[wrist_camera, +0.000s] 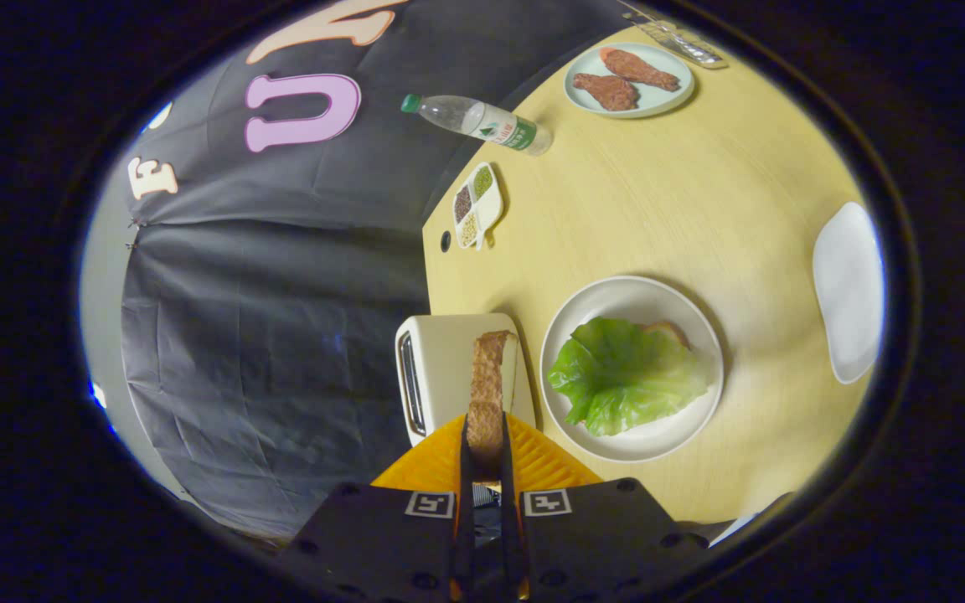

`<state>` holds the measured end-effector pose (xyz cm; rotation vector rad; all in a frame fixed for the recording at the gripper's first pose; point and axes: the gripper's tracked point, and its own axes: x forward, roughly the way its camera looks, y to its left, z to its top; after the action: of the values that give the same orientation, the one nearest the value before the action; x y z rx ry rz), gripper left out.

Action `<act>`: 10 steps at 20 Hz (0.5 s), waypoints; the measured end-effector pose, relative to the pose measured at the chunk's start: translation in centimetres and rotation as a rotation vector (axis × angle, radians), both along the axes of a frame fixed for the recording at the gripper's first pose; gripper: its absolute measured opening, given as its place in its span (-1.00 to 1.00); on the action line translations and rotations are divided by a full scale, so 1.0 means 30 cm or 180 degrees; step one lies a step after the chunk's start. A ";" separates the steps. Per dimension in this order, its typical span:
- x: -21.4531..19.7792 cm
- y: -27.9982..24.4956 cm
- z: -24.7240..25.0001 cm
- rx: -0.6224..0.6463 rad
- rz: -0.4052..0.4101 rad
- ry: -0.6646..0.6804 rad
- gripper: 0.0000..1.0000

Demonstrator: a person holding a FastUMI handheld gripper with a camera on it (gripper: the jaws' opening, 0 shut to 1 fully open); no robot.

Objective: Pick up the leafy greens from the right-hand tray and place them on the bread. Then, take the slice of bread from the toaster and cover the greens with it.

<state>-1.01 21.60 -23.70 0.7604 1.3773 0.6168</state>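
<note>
A: Where is the slice of bread (488, 381) now?

B: It stands on its edge in the slot of the toaster (449, 368), just ahead of the gripper (485, 448). The 2 jaws are almost closed, and both press on the near end of the slice, 1 on each flat side.

A: Will it be hard to carry?

B: I think not. It looks light and stiff, with a rough brown crust. But it is thin, so a hard squeeze could crack or crumble it. Holding it by the 2 flat sides, close to the top edge, seems the best way.

A: And the leafy greens (621, 377)?

B: They already lie on the bread (668, 331) on the round plate (642, 444), at 3 o'clock from the toaster. Only a small corner of that bread peeks out from under the leaf. The leaf looks soft and floppy and a bit curled.

A: So what is left?

B: Lift the slice straight up out of the slot, then lay it flat over the leaf. The leaf may slide, so I would set it down gently.

A: What else is on the table (700, 209)?

B: A white tray (849, 293) at 3 o'clock from the plate, and a water bottle (478, 121) far off at 12 o'clock.
</note>
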 end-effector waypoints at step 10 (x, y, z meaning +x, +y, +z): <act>-0.014 -0.036 -0.272 -0.0674 0.0324 -0.0145 -0.68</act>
<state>-1.42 20.52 -31.85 0.5065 1.4199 0.5536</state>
